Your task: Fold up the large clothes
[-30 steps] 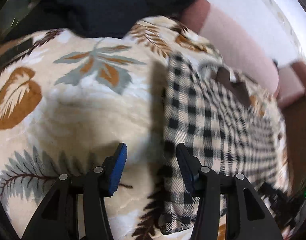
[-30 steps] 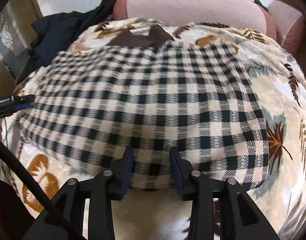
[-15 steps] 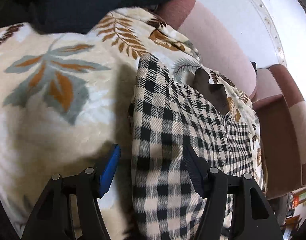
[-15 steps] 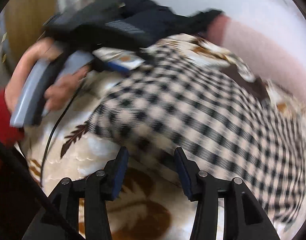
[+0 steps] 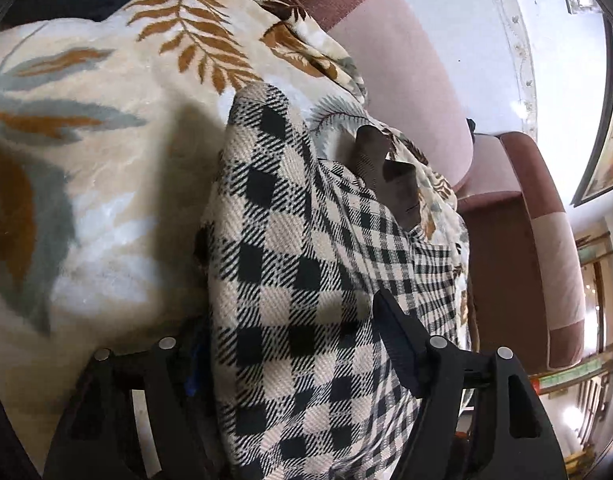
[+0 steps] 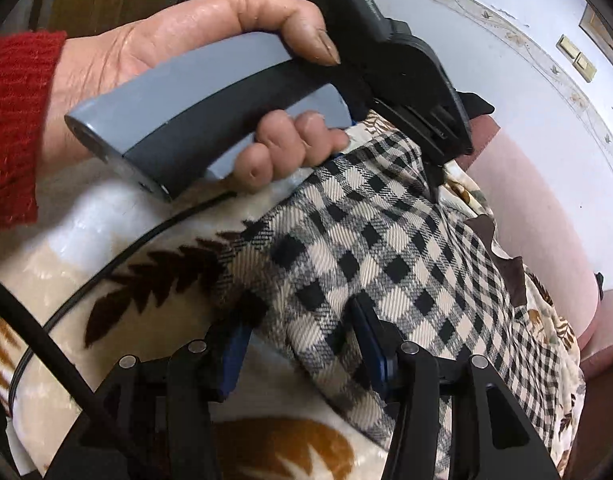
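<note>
The checked shirt lies on the leaf-patterned blanket; its folded edge runs between the fingers of both the left claw and right claw, each apart and just widened, neither visibly pinching.

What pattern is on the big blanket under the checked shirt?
Brown, orange and grey-green leaves on the cream fleece blanket, under the black-and-cream checked shirt. The left wrist view shows it best.
</note>
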A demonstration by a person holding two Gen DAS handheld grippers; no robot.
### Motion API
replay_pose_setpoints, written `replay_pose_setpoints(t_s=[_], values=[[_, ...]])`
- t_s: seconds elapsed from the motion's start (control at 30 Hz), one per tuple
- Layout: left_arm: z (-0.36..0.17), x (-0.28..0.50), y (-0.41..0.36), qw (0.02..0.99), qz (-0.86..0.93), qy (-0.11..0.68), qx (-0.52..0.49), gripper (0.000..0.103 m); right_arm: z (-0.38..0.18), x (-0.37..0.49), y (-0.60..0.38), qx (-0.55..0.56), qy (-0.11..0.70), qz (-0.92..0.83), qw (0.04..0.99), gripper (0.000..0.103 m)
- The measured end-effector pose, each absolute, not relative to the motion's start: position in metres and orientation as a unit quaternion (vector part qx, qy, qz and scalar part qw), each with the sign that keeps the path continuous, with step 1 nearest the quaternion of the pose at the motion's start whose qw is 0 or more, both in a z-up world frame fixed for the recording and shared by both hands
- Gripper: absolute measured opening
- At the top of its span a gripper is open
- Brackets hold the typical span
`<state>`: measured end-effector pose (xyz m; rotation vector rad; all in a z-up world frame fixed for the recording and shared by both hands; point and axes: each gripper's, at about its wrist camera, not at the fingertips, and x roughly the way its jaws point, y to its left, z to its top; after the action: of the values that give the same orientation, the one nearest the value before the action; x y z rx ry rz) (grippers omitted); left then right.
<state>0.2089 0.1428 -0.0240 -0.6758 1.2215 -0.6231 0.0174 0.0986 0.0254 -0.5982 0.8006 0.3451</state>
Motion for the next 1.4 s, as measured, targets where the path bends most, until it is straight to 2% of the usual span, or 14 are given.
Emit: replay_pose_setpoints(t_s=[0.07,0.1,0.13,0.17,0.2,0.23,0.33,0.6,0.73,0.9,1.1,1.27,1.4], values=[[-0.024,0.212,0.143,0.722,-0.285,0.551,-0.307,0.071,0.024,0.023,0.098,-0.272,0.387,0.166,0.865,0.052],[-0.024,0.212,0.143,0.723,-0.285,0.550,-0.305,0.071,0.024,0.025,0.098,-0.265,0.390,0.169,0.865,0.046],[-0.022,0.211,0.142,0.730,-0.281,0.548,-0.296,0.058,0.024,0.026,0.097,-0.260,0.393,0.170,0.865,0.042],[-0.021,0.212,0.141,0.737,-0.273,0.550,-0.284,0.037,0.023,0.027,0.097,-0.260,0.394,0.170,0.865,0.029],[-0.019,0.211,0.140,0.741,-0.266,0.551,-0.277,0.028,0.023,0.028,0.097,-0.261,0.394,0.170,0.864,0.019],[-0.017,0.209,0.141,0.746,-0.257,0.549,-0.275,0.018,0.023,0.028,0.097,-0.259,0.395,0.172,0.864,0.016],[-0.004,0.203,0.141,0.762,-0.238,0.534,-0.278,0.012,0.033,0.027,0.090,-0.230,0.395,0.173,0.873,0.009],[0.052,0.184,0.099,0.808,-0.201,0.513,-0.206,0.010,0.080,0.016,0.030,-0.148,0.360,0.162,0.907,0.008],[0.083,0.188,0.046,0.815,-0.220,0.510,-0.168,0.010,0.103,0.010,-0.017,-0.110,0.347,0.129,0.922,0.008],[0.111,0.185,-0.061,0.816,-0.260,0.508,-0.088,0.010,0.115,0.002,-0.087,-0.078,0.352,0.081,0.929,0.008],[0.093,0.179,-0.187,0.789,-0.293,0.539,-0.030,0.009,0.107,-0.011,-0.164,-0.033,0.374,0.024,0.927,0.008],[0.071,0.176,-0.241,0.775,-0.300,0.557,0.002,0.009,0.089,-0.017,-0.221,0.044,0.402,-0.007,0.915,0.008],[0.065,0.172,-0.249,0.763,-0.308,0.569,-0.012,0.020,0.076,-0.017,-0.252,0.108,0.428,0.002,0.897,0.009]])
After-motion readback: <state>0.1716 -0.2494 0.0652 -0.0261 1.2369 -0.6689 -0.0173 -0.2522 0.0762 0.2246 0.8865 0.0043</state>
